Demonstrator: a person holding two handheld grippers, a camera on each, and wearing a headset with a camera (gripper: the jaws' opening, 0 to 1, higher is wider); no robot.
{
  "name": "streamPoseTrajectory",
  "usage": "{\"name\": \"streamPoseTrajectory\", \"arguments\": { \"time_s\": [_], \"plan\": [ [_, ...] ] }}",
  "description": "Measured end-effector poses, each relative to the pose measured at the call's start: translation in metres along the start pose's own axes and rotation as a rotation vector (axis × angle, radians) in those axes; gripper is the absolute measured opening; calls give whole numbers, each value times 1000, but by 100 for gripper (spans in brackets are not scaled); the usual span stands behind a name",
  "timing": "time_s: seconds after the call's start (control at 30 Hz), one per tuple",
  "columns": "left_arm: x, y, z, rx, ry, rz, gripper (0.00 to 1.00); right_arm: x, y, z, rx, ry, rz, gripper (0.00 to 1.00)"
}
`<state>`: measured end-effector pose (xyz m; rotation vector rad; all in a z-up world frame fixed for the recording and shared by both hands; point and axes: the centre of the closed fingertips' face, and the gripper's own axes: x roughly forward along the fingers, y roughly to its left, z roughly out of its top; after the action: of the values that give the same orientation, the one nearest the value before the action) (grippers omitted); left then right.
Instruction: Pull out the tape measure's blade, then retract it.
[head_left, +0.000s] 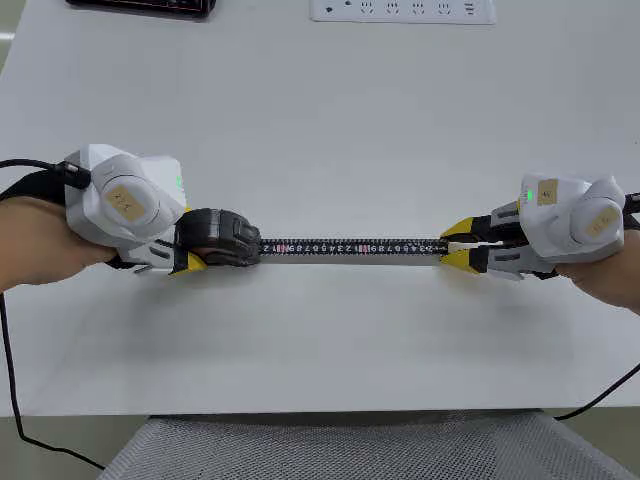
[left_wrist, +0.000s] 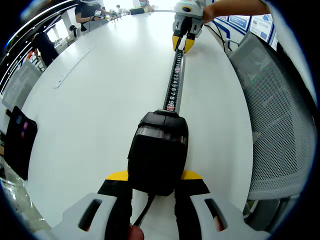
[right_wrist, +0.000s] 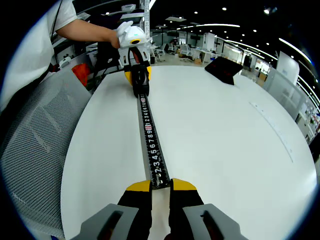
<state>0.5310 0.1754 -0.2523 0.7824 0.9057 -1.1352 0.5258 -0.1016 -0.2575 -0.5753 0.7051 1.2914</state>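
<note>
The white surface (head_left: 330, 120) spans the head view, with a mesh chair (head_left: 350, 448) at 6 o'clock. The black tape measure (head_left: 218, 237) sits at 9 o'clock, clamped between the left tongs (left_wrist: 155, 176). Its blade (head_left: 350, 245) stretches toward 3 o'clock, where the right tongs (head_left: 458, 244) pinch its end.

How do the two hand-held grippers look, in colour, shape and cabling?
Both the left gripper and the right gripper have rounded white housings with a tan sticker and a small green light, black jaws with yellow tips, and a black cable. The person wears a white short sleeve.
</note>
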Motion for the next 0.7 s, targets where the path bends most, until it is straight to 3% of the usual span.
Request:
{"name": "streamPoseTrajectory", "arguments": {
  "time_s": [0.7],
  "plan": [
    [1, 1, 1, 0, 18, 2, 28, -3, -4, -6, 15, 42, 9, 9]
  ]
}}
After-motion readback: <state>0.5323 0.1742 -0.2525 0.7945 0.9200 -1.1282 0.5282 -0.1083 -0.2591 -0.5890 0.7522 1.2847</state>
